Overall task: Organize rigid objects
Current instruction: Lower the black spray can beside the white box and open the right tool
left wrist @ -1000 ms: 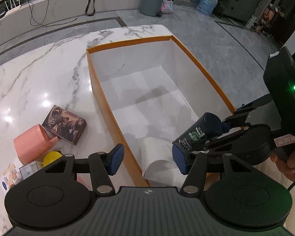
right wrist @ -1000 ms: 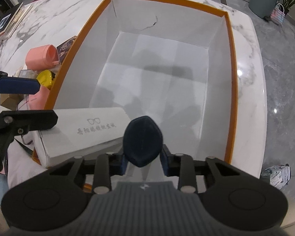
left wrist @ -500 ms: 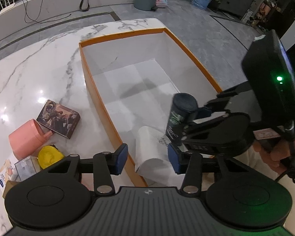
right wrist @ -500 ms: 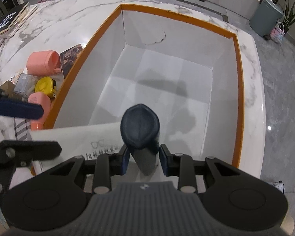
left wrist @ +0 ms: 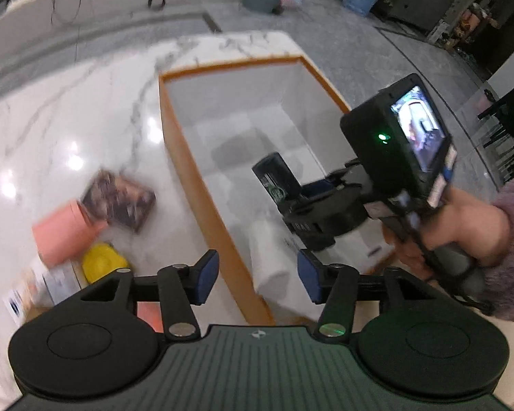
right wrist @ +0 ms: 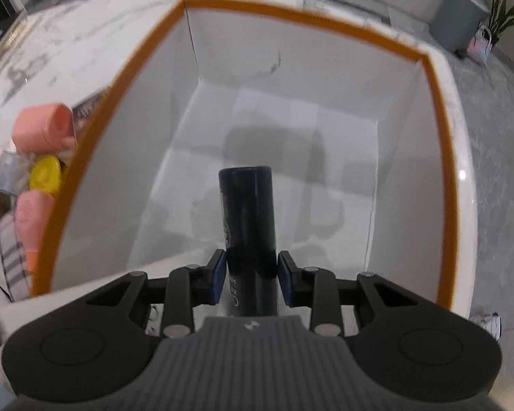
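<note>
My right gripper (right wrist: 252, 275) is shut on a dark blue bottle (right wrist: 248, 219) and holds it pointing forward over the inside of the white box with the orange rim (right wrist: 144, 51). In the left wrist view the bottle (left wrist: 277, 179) sticks out of the right gripper above the box (left wrist: 219, 222). A white carton (left wrist: 270, 257) lies in the box's near end. My left gripper (left wrist: 257, 279) is open and empty above the box's near left wall.
On the marble table left of the box lie a pink cup (left wrist: 63, 234), a picture-printed box (left wrist: 120, 200), a yellow round thing (left wrist: 101, 267) and small cartons (left wrist: 48, 284). They also show in the right wrist view: the pink cup (right wrist: 41, 130), the yellow thing (right wrist: 46, 174).
The right gripper has tilted the bottle from end-on to pointing forward and moved it further over the box. The left gripper has pulled back and risen; its view is blurred.
</note>
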Action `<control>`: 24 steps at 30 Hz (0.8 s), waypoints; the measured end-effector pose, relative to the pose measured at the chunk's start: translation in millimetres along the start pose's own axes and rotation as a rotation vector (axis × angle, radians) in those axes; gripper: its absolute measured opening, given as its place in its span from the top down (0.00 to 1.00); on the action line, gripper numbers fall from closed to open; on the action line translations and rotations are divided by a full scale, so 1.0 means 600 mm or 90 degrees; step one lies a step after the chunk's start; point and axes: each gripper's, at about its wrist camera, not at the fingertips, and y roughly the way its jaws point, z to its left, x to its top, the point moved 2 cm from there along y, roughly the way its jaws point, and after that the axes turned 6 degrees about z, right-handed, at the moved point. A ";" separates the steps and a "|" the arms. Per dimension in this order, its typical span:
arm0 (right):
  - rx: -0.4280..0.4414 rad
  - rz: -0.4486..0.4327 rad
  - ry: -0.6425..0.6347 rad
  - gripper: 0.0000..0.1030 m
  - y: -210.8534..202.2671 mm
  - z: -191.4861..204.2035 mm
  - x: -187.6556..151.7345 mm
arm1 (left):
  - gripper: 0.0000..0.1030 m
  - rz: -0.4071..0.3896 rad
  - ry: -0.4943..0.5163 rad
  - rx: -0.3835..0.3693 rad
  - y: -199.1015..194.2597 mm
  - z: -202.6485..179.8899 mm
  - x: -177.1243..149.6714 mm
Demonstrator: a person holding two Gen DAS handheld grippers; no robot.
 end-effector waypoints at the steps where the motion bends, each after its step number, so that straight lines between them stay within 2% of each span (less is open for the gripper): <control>1: 0.001 0.006 -0.001 0.69 0.005 -0.002 -0.003 | 0.39 0.015 -0.012 -0.016 0.003 0.000 -0.002; 4: 0.019 0.019 0.010 0.69 0.012 -0.017 -0.013 | 0.40 0.054 -0.032 -0.056 0.017 -0.006 -0.006; 7: 0.037 0.042 0.029 0.69 0.022 -0.029 -0.022 | 0.43 0.066 -0.039 -0.052 0.037 -0.013 -0.005; 12: 0.039 0.051 0.048 0.69 0.027 -0.041 -0.027 | 0.46 0.029 -0.034 -0.075 0.038 -0.022 0.018; 17: 0.053 0.030 0.088 0.69 0.022 -0.061 -0.012 | 0.51 -0.035 -0.045 -0.072 0.037 -0.013 0.052; 20: 0.063 0.020 0.103 0.70 0.023 -0.060 -0.011 | 0.54 -0.062 -0.063 -0.088 0.041 -0.005 0.076; 24: 0.074 0.002 0.118 0.70 0.022 -0.058 0.001 | 0.56 -0.117 -0.034 -0.046 0.039 -0.020 0.107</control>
